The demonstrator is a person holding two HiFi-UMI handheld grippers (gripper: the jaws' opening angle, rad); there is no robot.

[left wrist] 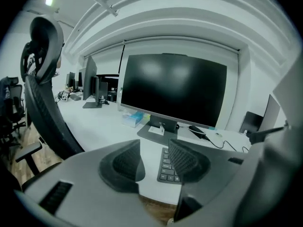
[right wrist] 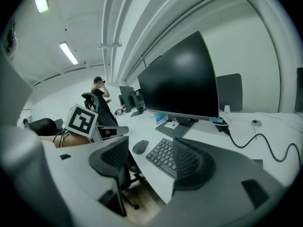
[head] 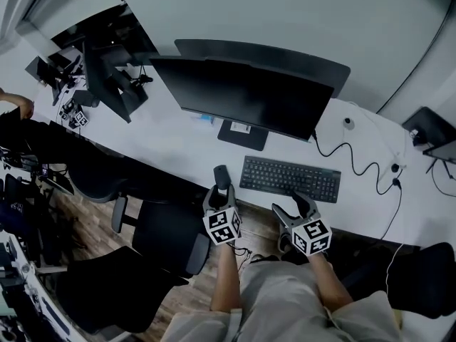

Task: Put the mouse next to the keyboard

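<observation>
The mouse (right wrist: 140, 146) is seen on the table (head: 164, 147), just left of the keyboard (head: 290, 179), lengthwise away from the edge. It lies ahead of the nearer left tool (left wrist: 154, 150). That tool and the right tool (head: 296, 205) are both released and empty.

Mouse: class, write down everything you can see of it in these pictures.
The mouse is a small, dark, smooth oval, plastic by its look, with a low rounded back. It lies flat on the white desk near the front edge, just left of the keyboard, with a narrow gap between them. No cable shows. Nothing holds it.
</observation>
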